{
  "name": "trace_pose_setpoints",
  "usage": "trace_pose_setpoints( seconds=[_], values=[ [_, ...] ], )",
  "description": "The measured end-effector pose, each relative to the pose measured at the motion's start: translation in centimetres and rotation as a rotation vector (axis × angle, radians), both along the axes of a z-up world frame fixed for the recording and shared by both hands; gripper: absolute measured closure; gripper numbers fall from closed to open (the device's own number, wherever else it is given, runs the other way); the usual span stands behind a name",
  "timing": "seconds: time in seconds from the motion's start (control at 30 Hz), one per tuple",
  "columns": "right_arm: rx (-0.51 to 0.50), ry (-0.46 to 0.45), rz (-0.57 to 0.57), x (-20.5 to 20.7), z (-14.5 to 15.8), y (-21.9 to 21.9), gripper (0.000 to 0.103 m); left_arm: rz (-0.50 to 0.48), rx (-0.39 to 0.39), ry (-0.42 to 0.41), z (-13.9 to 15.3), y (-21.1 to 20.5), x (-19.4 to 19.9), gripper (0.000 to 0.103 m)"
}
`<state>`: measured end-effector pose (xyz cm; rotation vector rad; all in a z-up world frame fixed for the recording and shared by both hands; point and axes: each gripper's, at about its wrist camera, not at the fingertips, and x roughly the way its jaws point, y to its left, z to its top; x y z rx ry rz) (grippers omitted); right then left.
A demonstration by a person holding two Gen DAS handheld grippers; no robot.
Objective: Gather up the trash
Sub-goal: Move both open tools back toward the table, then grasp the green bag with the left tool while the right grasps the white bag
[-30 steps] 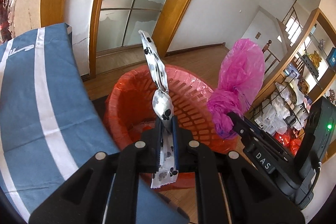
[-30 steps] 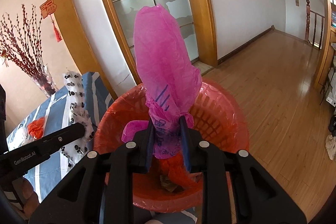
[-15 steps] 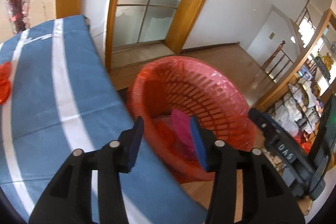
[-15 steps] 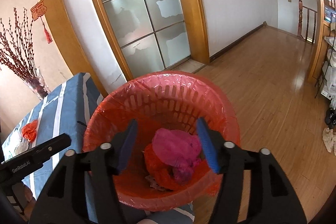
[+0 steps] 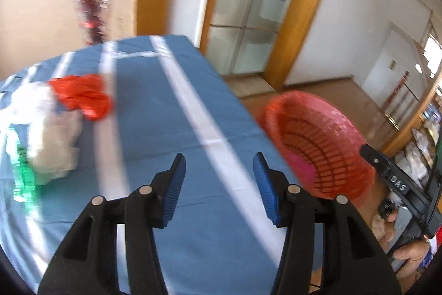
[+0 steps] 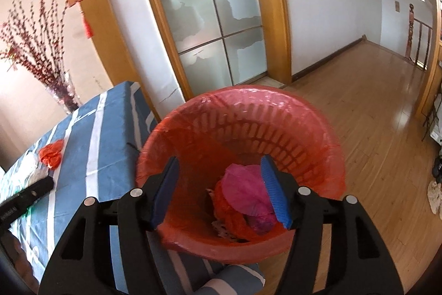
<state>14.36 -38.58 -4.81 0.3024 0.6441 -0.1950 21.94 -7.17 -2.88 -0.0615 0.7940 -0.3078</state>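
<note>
The table (image 5: 154, 112), under a blue cloth with white stripes, carried the trash yet to be collected, all of it toward the far left corner as the left wrist view showed it: a white crumpled mass (image 5: 47, 134), a red scrap (image 5: 83, 96) touching its far side, and a green item (image 5: 23, 176) at its near left side, too blurred to identify. The bin (image 6: 240, 129), lined in red plastic, stood on the floor against the table's right edge and held a pink bag (image 6: 246, 187) over red scraps. The left gripper (image 5: 218, 176) was above the table's near middle, its jaws wide apart and empty, touching nothing; the remaining trash lay ahead and to its left, the bin to its right. The right gripper (image 6: 219, 181) hung over the bin's mouth, jaws likewise spread and empty, with the pink bag below and between them but not gripped. The left gripper was judged the nearer to the table trash. The white mass showed no clear long axis, so approach direction appeared to matter little.
</note>
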Motion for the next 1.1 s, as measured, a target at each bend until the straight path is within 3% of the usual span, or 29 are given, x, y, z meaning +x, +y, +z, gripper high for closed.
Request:
trace_pose_setpoints(
  seconds=[0.23, 0.4, 0.47, 0.57, 0.73, 0.83, 1.0, 1.1],
  values=[
    [-0.016, 0.005, 0.072, 0.7, 0.1, 3.1, 0.041, 0.274, 0.068, -0.074, 1.6, 9.9, -0.3, 0.048],
    [-0.034, 0.009, 0.125, 1.0, 0.3, 5.5, 0.041, 0.471, 0.089, -0.030, 0.8, 16.6, 1.1, 0.048],
    [-0.038, 0.009, 0.140, 1.1, 0.4, 6.3, 0.041, 0.504, 0.088, 0.002, 0.1, 18.0, 1.4, 0.048],
    [-0.047, 0.010, 0.170, 1.3, 0.5, 7.7, 0.041, 0.519, 0.051, 0.079, -1.5, 19.5, 1.8, 0.048],
    [-0.068, 0.014, 0.229, 1.8, 0.7, 10.3, 0.041, 0.515, 0.015, 0.137, -3.3, 20.1, 1.4, 0.054],
    [-0.078, 0.017, 0.267, 2.0, 0.7, 12.2, 0.041, 0.503, 0.004, 0.143, -3.9, 20.1, 1.1, 0.061],
    [-0.098, 0.016, 0.335, 2.3, 0.9, 15.3, 0.041, 0.495, -0.011, 0.133, -3.9, 21.4, 0.2, 0.082],
    [-0.109, 0.016, 0.389, 2.6, 1.1, 17.8, 0.041, 0.505, 0.000, 0.123, -3.9, 22.9, -0.3, 0.084]
  ],
)
